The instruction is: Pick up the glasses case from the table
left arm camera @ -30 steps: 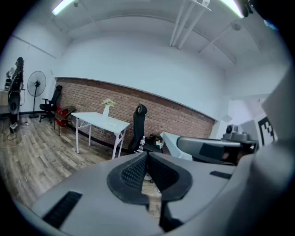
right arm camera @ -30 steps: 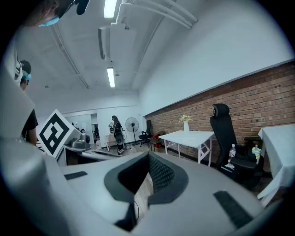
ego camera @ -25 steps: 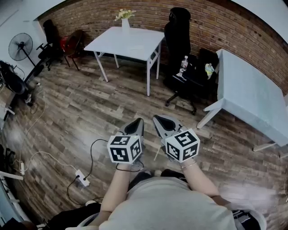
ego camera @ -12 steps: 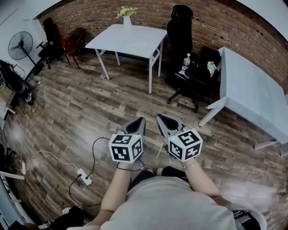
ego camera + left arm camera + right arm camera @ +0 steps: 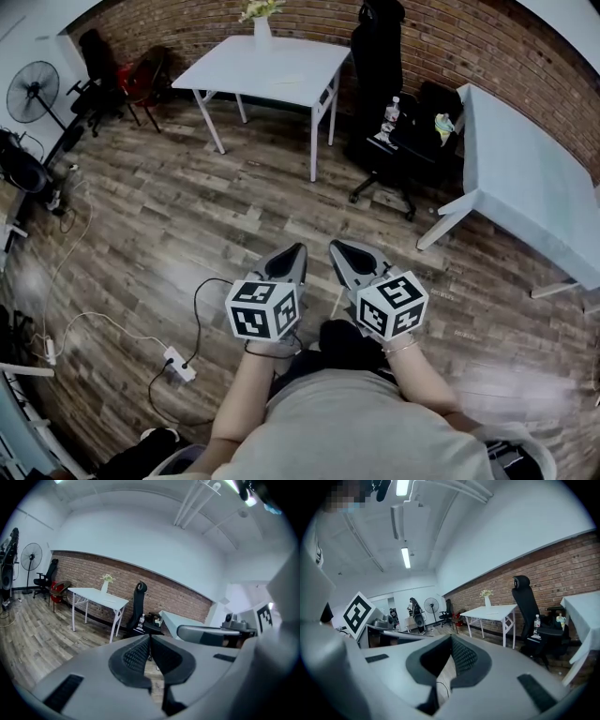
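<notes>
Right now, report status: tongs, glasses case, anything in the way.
Left tongs shut, empty. Right tongs shut, empty. Glasses case not spotted. Black chair beside white table.

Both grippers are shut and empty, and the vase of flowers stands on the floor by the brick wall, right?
Not quite. The head view shows the vase of flowers on the white table, not on the floor. The left gripper and right gripper are indeed shut and empty.

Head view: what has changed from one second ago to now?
The room slid up the frame: the white table, its flower vase and the black office chair sit nearer the top edge, so the camera moved. The left tool and right tool stayed shut, empty, side by side; nothing was taken or released.
</notes>
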{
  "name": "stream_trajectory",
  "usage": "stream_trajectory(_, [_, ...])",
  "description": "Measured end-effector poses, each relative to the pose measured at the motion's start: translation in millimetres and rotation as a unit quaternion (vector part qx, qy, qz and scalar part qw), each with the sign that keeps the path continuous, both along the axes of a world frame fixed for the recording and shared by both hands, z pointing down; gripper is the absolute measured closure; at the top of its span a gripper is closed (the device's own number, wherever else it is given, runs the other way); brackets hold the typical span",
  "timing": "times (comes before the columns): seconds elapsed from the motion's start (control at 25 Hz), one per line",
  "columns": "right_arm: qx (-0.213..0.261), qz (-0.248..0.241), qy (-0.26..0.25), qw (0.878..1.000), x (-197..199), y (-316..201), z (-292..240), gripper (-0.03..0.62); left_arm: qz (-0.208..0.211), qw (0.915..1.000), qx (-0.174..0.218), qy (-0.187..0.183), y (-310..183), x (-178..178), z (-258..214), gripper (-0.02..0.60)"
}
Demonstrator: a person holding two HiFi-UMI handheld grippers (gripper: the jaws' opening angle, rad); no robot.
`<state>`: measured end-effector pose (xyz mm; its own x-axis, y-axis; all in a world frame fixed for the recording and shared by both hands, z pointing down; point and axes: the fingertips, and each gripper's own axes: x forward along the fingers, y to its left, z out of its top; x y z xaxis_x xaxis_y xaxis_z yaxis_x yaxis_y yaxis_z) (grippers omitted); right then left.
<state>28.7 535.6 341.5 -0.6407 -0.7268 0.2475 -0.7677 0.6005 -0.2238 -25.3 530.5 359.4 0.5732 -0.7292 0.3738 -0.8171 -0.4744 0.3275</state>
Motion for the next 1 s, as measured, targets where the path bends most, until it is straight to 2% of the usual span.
stream_trajectory(0.32, [-0.015, -0.007, 0.000, 1.000, -8, -40, 16, 0.595, -0.009, 0.9998, -0.016, 0.004, -40, -12, 19, 0.568])
stream_trajectory(0.72, [-0.013, -0.030, -0.012, 0.999, 3, -179, 17, 0.595, -0.020, 0.9997, -0.014, -0.009, -170, -4, 18, 0.568])
stream_trajectory(1.0, [-0.005, -0.054, -0.018, 0.998, 11, -275, 13, 0.595, -0.045, 0.9989, -0.011, -0.003, -264, 2, 14, 0.568])
